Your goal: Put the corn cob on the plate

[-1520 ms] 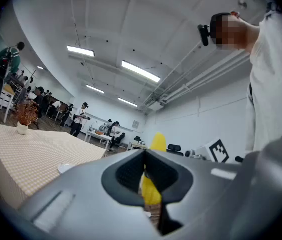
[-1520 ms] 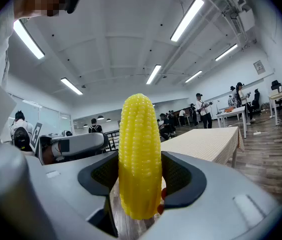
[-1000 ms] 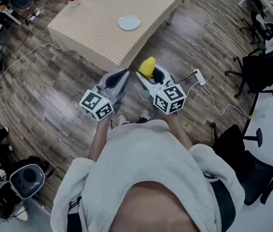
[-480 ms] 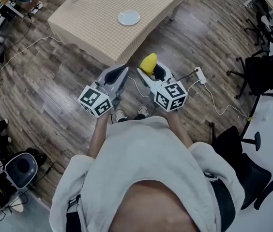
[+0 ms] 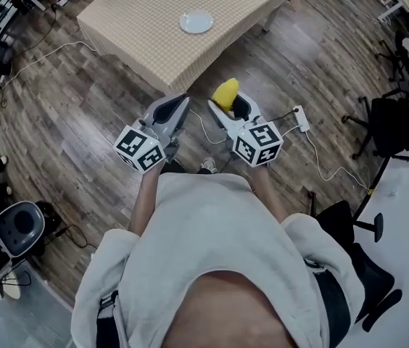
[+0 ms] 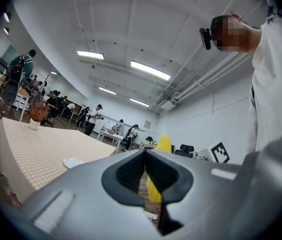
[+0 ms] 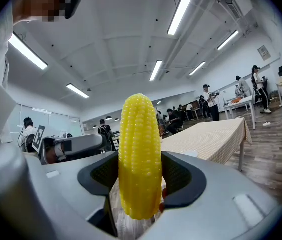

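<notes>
A yellow corn cob (image 7: 140, 134) stands upright between the jaws of my right gripper (image 7: 140, 159), which is shut on its lower half. From the head view the corn cob (image 5: 226, 91) and right gripper (image 5: 228, 107) hang over the wooden floor, a short way before the near corner of the table (image 5: 139, 27). The small white plate (image 5: 196, 22) lies on the table's beige checked cloth, well beyond both grippers. My left gripper (image 5: 180, 102) is beside the right one and shut on nothing. In the left gripper view the left gripper (image 6: 145, 156) shows pads nearly together, with the plate (image 6: 72, 162) off to the left.
A white power strip (image 5: 299, 114) and its cables lie on the floor right of the grippers. Black office chairs (image 5: 393, 118) stand at the right, another chair (image 5: 17, 227) at the lower left. A vase of dried plants (image 6: 37, 116) sits on the table's far end. People stand in the background.
Both grippers have shifted a little forward toward the table, side by side. The corn cob stays held in the right one.
</notes>
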The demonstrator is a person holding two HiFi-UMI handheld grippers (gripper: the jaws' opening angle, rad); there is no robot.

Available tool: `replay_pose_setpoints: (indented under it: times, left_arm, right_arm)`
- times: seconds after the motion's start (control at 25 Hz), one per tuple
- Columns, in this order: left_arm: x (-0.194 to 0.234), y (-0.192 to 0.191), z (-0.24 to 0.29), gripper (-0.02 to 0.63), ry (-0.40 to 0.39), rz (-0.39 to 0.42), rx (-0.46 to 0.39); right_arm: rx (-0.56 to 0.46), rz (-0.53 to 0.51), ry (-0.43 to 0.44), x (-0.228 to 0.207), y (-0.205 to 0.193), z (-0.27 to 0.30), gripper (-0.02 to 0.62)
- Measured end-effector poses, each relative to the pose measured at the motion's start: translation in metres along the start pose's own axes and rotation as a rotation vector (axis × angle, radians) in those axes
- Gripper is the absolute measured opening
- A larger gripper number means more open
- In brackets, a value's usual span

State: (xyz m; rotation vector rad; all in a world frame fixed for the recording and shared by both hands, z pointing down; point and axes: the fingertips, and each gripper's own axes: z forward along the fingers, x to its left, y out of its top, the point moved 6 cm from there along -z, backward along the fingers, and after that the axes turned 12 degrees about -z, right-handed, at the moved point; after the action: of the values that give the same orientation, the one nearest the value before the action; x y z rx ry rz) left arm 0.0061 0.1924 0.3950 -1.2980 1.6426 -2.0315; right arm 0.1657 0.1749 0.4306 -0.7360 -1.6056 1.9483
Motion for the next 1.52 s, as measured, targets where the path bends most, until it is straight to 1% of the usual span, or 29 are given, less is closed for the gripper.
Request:
replay_pose_setpoints:
  times: [0.28,0.52,0.72,1.08,1.36,1.52]
  left_arm:
    - [0.003,-0.001,0.004,0.009,0.023,0.002,-0.014]
    - [0.012,-0.004,0.018,0.009,0.011,0.002,-0.007]
    - [0.030,0.005,0.029,0.009,0.003,-0.004,-0.014]
    - [0.090,0.028,0.065,0.009,-0.033,-0.028,-0.001]
    - [0.156,0.056,0.087,0.008,-0.053,-0.045,0.008]
    - [0.200,0.079,0.099,0.009,-0.061,-0.061,0.016]
  right_arm:
    - [-0.005,-0.006,0.022,-0.007,-0.001,0.003,0.258]
    - [-0.001,-0.012,0.024,-0.019,-0.003,0.015,0.258]
    - [0.002,-0.020,0.015,-0.031,0.002,0.033,0.258]
    - [0.028,-0.018,-0.019,-0.059,0.004,0.089,0.258]
    - [0.043,-0.010,-0.036,-0.079,0.012,0.156,0.258]
    - [0.063,0.006,-0.046,-0.090,0.018,0.205,0.258]
